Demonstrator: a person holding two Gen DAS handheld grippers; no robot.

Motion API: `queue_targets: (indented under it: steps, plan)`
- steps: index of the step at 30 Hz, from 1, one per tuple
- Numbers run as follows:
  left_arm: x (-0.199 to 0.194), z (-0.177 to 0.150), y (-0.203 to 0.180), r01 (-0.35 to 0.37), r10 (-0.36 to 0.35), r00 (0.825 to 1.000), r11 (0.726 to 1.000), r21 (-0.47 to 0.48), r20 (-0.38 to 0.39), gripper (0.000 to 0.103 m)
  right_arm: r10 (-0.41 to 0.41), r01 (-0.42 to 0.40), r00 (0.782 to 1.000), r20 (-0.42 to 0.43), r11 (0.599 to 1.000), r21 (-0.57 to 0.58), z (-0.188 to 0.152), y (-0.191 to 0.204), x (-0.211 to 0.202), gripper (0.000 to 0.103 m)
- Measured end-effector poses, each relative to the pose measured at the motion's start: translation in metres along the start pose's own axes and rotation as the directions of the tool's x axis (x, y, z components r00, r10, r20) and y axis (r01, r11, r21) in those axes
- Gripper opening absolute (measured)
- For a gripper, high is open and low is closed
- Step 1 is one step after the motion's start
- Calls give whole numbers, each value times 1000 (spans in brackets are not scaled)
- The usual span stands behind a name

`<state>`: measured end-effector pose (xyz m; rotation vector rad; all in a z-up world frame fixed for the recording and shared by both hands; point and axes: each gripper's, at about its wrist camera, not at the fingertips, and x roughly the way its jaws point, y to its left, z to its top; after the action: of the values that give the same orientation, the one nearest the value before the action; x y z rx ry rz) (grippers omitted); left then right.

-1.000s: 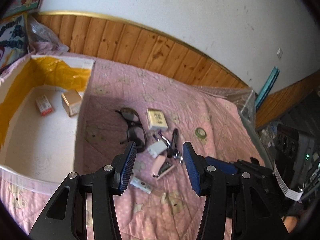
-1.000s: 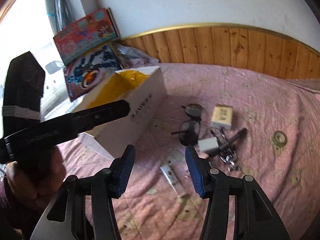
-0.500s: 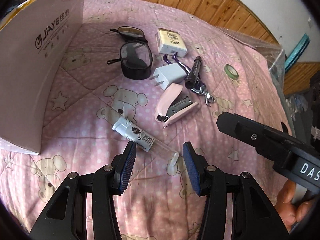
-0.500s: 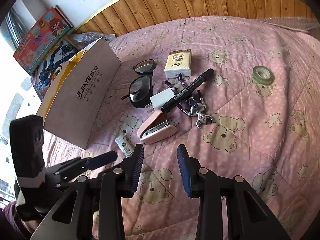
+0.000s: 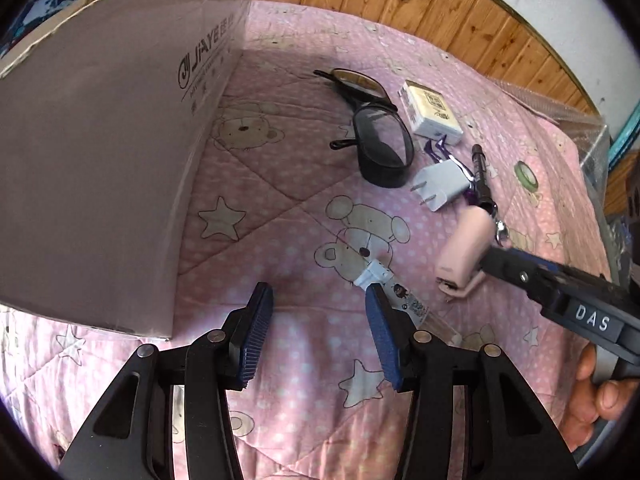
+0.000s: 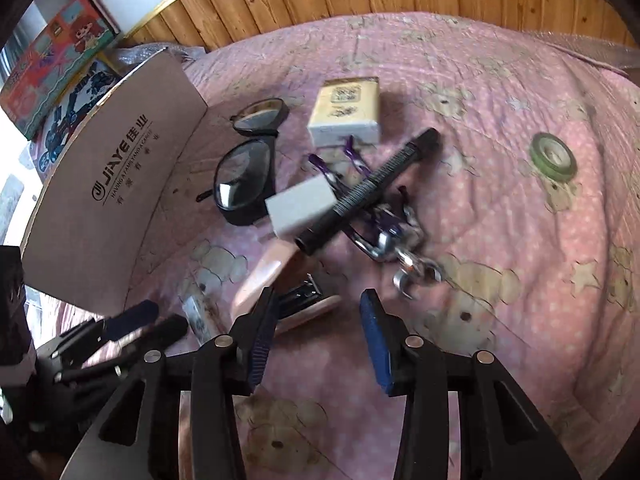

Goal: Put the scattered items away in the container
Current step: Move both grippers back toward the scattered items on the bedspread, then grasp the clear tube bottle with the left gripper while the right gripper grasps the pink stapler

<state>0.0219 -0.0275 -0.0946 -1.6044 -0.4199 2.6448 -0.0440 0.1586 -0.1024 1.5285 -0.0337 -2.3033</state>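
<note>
Now stapler (image 6: 280, 284) just ahead of right hand-held gripper (image 6: 318, 320), jaws apart.

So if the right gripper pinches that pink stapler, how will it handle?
The pink stapler looks rigid, so it should hold firm, though its smooth rounded top may slip between the right gripper pads. It lies open like a hinge, so it will probably fold shut when squeezed. The black marker resting beside it could roll.
</note>
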Motion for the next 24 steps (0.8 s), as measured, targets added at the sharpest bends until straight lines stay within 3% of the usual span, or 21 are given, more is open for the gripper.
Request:
queue_targets:
  steps: [5,8,13,21,22,24]
  plan:
    - [0,3,-7,130,-130,991,991,-20,-26,51,-78,79,997,-14,996,52,-19,-33,-14,43]
    - [4,3,-24,170,-169,985,985,9,-39,51,1,-7,999,50,993,114,-20,-41,-32,45]
    - [16,5,-42,143,-141,989,989,37,-40,52,164,-175,983,86,974,146,-9,-21,-35,54]
    - [17,4,-44,128,-126,992,988,88,-27,49,152,-145,988,-11,963,227,-4,-10,9,55]
    - [16,4,-41,135,-134,991,988,80,-27,48,160,-152,987,-16,962,227,-6,-11,8,52]
    - [16,5,-38,149,-147,989,986,73,-29,47,193,-183,981,-26,959,217,-6,-9,2,31]
